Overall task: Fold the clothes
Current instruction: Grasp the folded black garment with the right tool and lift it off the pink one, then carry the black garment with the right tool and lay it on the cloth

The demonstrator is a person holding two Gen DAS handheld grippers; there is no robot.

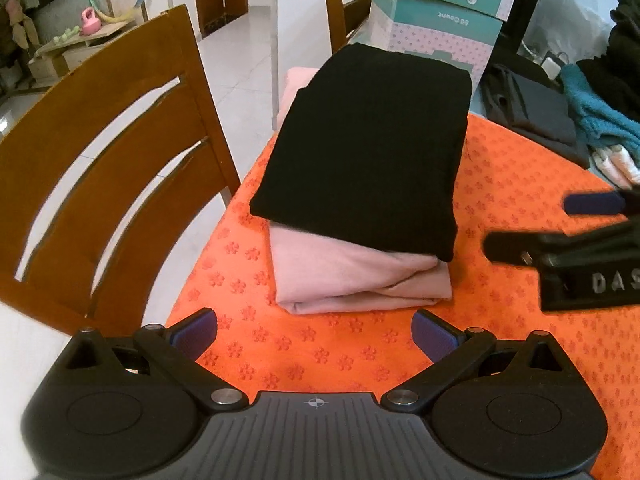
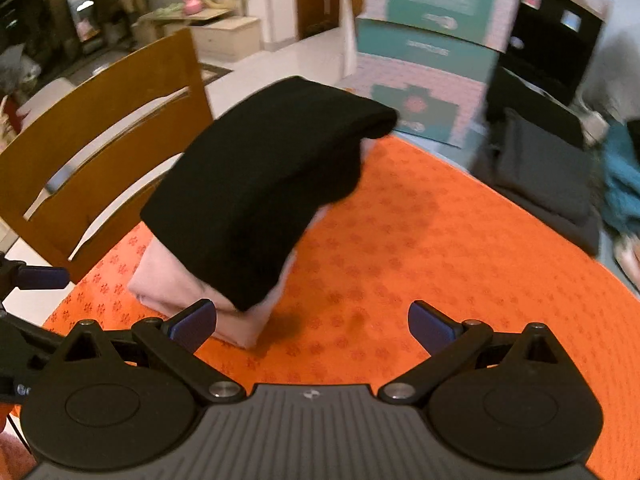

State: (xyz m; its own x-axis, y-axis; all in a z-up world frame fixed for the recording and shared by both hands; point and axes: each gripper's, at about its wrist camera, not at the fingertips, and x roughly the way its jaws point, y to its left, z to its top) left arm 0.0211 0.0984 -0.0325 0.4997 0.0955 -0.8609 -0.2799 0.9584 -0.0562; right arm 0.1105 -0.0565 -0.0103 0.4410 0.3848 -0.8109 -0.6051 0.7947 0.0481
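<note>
Black garment: smooth, matte knit folded into a thick rectangle; it lies on top of the pink one, at the left part of the mat, ahead of my left jaws.
Pink garment: soft, thin cloth, folded in rounded layers with a creased corner; mostly hidden beneath the black fold.
Mat: orange, nubby weave stamped with small flower shapes.
My left gripper: jaws spread wide, blue pads empty, just short of the pink fold's near edge.
My right gripper: jaws spread wide, nothing between them; its left pad sits by the pink corner, contact unclear.
Chair: glossy brown wood with curved slats, beside the table.
Boxes: teal and floral cardboard, stacked behind the pile, tops cut off.
Unfolded heap: grey and teal fabrics at the far right, partly cropped; blurred in the right view.
</note>
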